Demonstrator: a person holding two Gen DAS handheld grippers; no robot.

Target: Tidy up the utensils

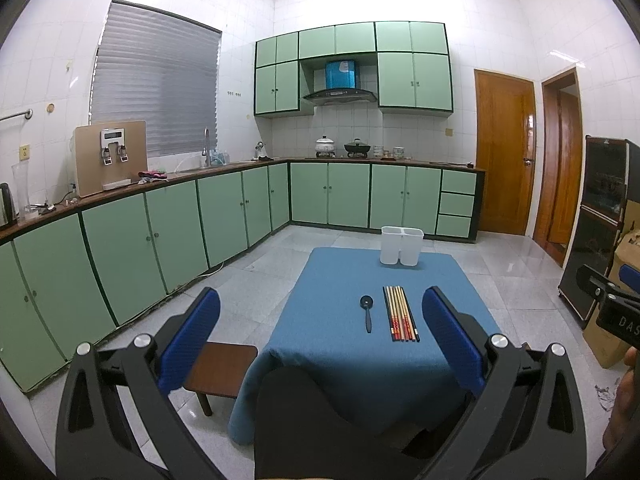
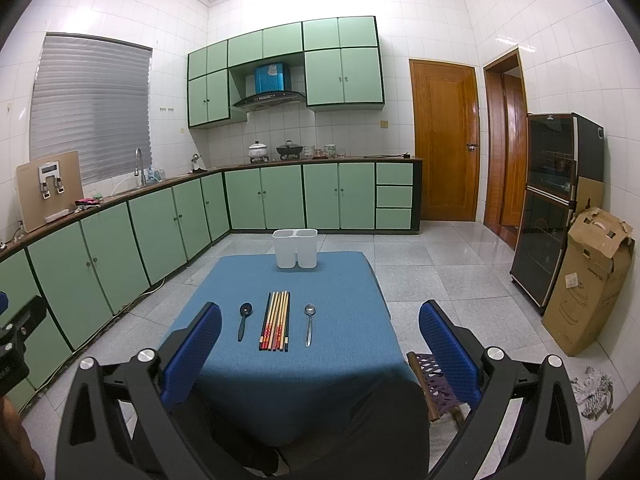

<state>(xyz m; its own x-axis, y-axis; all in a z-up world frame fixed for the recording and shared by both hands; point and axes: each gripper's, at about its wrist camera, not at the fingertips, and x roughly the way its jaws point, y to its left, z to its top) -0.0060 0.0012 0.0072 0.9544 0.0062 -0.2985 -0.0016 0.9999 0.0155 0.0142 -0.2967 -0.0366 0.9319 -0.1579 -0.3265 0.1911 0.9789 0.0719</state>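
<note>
Both tongs (image 1: 320, 320) (image 2: 320, 328) spread, nr table (image 2: 352, 360) front edge; chopsticks (image 2: 275, 320) mid-table.

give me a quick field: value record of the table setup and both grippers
surface: table with blue cloth
holder: white two-compartment caddy at far edge, upright, looks empty
chopsticks: bundle lying flat at centre, side by side
black spoon: left of chopsticks, apart from them
silver spoon: right of chopsticks, apart from them
left hand-held gripper: open, holding nothing, short of the utensils
right hand-held gripper: open, holding nothing
progress: no utensil in caddy yet
</note>
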